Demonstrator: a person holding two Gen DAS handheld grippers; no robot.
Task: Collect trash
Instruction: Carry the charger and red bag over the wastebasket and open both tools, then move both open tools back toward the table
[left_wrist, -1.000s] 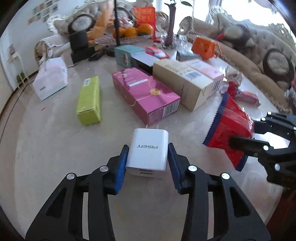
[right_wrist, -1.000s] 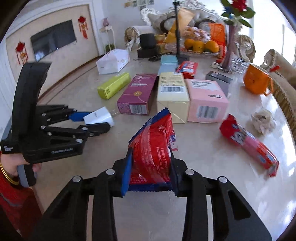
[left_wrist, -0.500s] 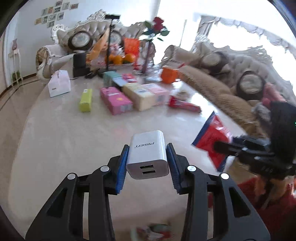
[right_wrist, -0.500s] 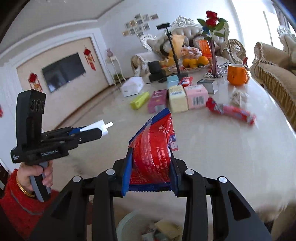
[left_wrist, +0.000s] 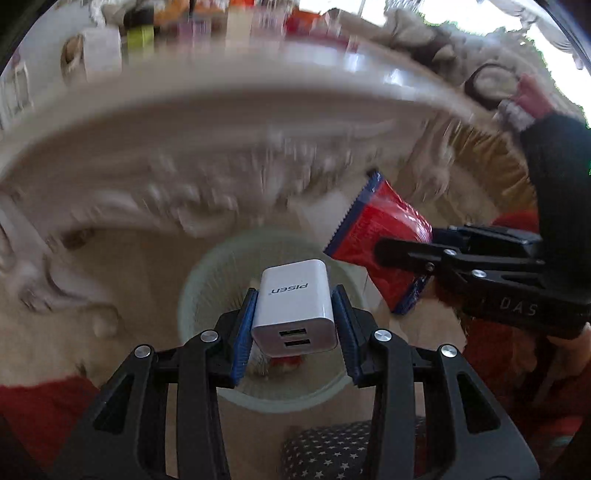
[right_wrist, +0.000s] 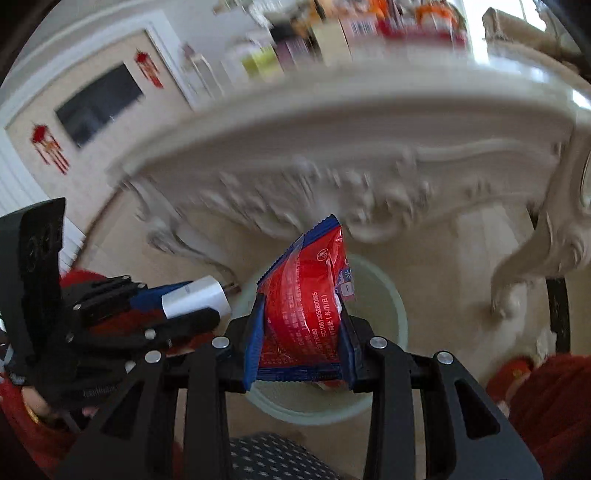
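Note:
My left gripper (left_wrist: 294, 334) is shut on a white PISEN USB charger (left_wrist: 293, 304) and holds it above a pale green waste bin (left_wrist: 201, 291) on the floor. My right gripper (right_wrist: 301, 341) is shut on a red and blue snack wrapper (right_wrist: 304, 295), also above the bin (right_wrist: 388, 306). The wrapper (left_wrist: 380, 240) shows at the right of the left wrist view, just beyond the bin's rim. The charger (right_wrist: 195, 299) shows at the left of the right wrist view. Some trash lies in the bin, mostly hidden.
The carved white table edge (left_wrist: 221, 147) hangs over the far side of the bin, with a curved leg (right_wrist: 535, 251) at the right. Boxes on the tabletop (right_wrist: 332, 33) are blurred. A star-patterned cushion (left_wrist: 332, 450) lies below the grippers. The floor is beige.
Both grippers have dropped from above the tabletop to below its edge and tilted down over the bin, each keeping its object. The view is motion-blurred.

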